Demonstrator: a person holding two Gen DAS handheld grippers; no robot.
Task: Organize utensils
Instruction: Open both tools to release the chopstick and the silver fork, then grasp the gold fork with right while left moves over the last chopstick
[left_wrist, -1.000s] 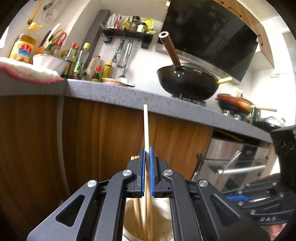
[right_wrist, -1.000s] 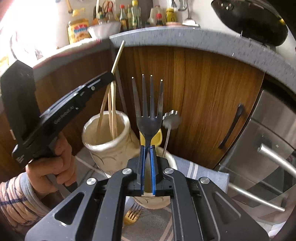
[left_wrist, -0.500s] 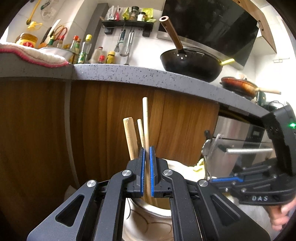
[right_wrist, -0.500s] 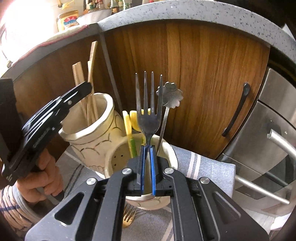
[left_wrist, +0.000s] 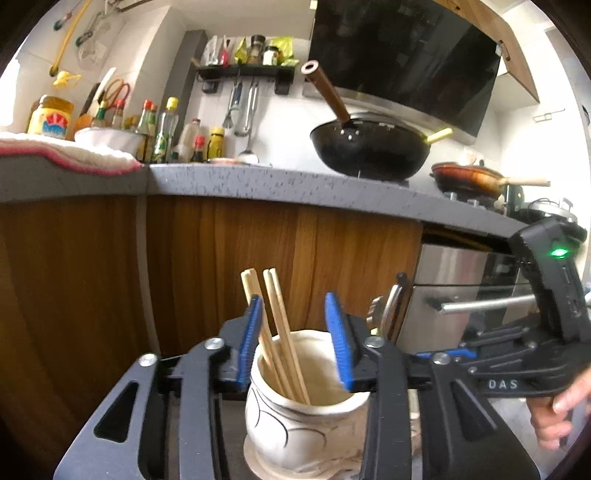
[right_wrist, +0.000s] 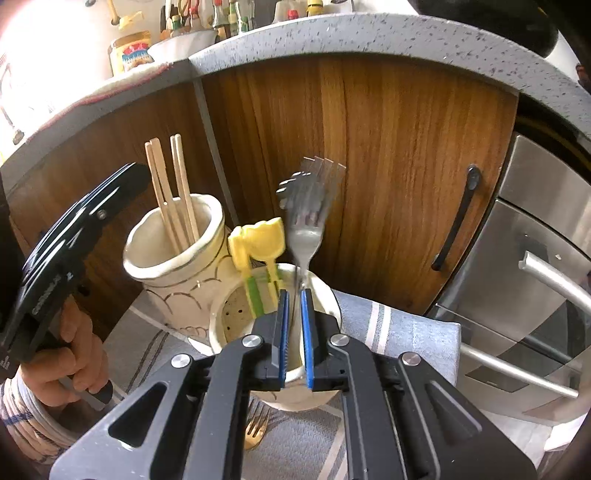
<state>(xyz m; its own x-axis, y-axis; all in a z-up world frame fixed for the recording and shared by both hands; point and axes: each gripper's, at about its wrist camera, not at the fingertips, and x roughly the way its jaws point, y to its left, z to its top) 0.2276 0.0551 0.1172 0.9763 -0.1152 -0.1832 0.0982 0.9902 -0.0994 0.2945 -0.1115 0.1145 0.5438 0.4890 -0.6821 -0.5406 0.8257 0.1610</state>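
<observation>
A cream ceramic jar (left_wrist: 306, 417) holds several wooden chopsticks (left_wrist: 280, 332); it also shows in the right wrist view (right_wrist: 173, 262) with the chopsticks (right_wrist: 177, 192). My left gripper (left_wrist: 297, 334) is open above the jar, its blue pads on either side of the chopsticks. A second cream cup (right_wrist: 295, 391) holds yellow utensils (right_wrist: 258, 243) and a steel fork (right_wrist: 306, 225), blurred, standing between the slightly parted pads of my right gripper (right_wrist: 293, 325). The right gripper (left_wrist: 517, 365) also shows at the right in the left wrist view.
A gold fork (right_wrist: 256, 430) lies on the striped grey cloth (right_wrist: 388, 325) under the cups. Wooden cabinet doors (right_wrist: 369, 166) and a steel oven (right_wrist: 535, 295) stand behind. A grey counter (left_wrist: 295, 181) above carries a wok (left_wrist: 369, 151) and bottles.
My left gripper opened and let go of the chopstick, which now stands in the jar. My right gripper lowered the fork into the second cup and its pads have parted.
</observation>
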